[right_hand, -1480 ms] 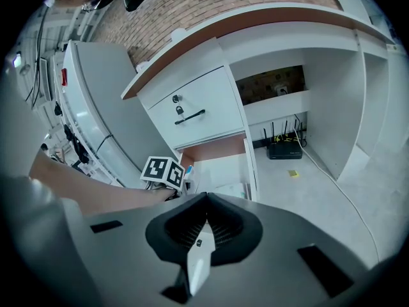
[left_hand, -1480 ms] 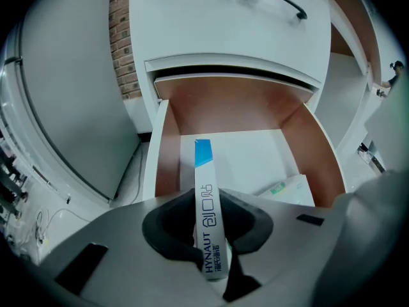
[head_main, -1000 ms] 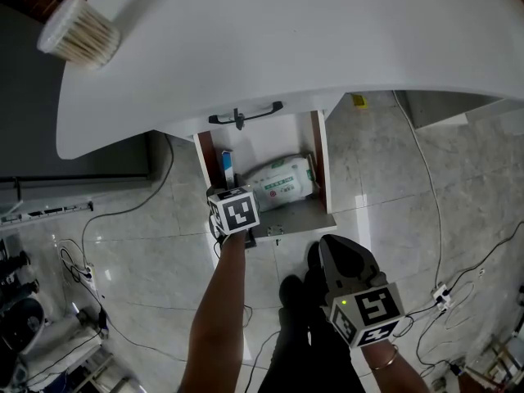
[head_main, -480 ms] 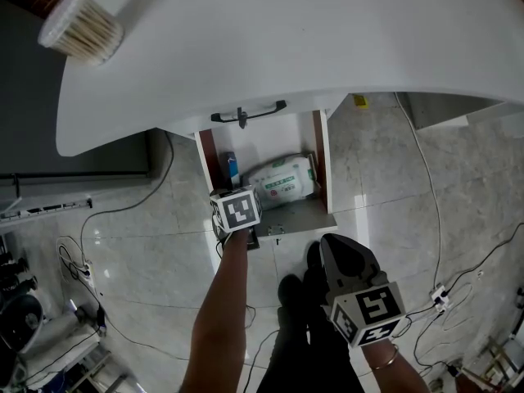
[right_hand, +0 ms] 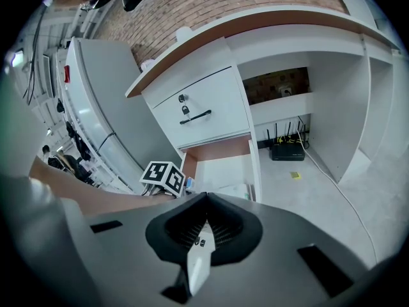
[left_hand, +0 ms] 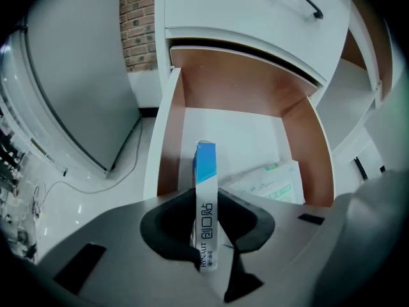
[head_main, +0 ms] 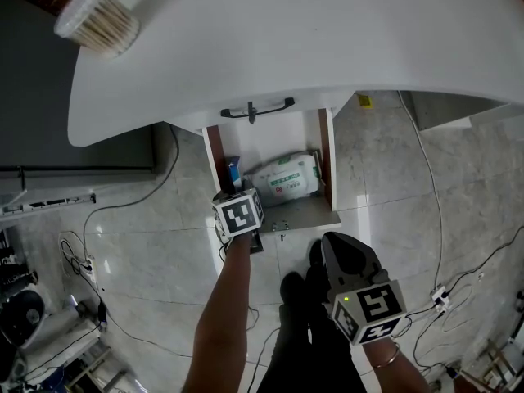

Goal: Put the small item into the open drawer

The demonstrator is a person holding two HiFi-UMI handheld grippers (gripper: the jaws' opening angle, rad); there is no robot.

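The small item is a thin blue-and-white box (left_hand: pixel 205 165) standing on edge at the left side of the open drawer (left_hand: pixel 167 139). My left gripper (left_hand: pixel 206 200) has its jaws on either side of the box. They are closing, with dark gaps still showing on both sides. In the head view the box (head_main: pixel 234 170) peeks out just beyond the left gripper (head_main: pixel 238 214), inside the drawer (head_main: pixel 331 178). My right gripper (head_main: pixel 348 260) hangs shut near the person's legs, away from the drawer, and its jaws (right_hand: pixel 206 203) meet in its own view.
A white pack with green print (head_main: pixel 286 180) lies in the drawer's right half. Above the open drawer is a shut one with a black handle (head_main: pixel 256 109). The white desk top (head_main: pixel 327 39) overhangs both drawers and carries a tub of cotton swabs (head_main: pixel 97 20). Cables trail over the tiled floor.
The box has gone down into the drawer and shows less above the left gripper's cube. The left gripper has drawn back slightly toward the person. The right gripper has stayed put.
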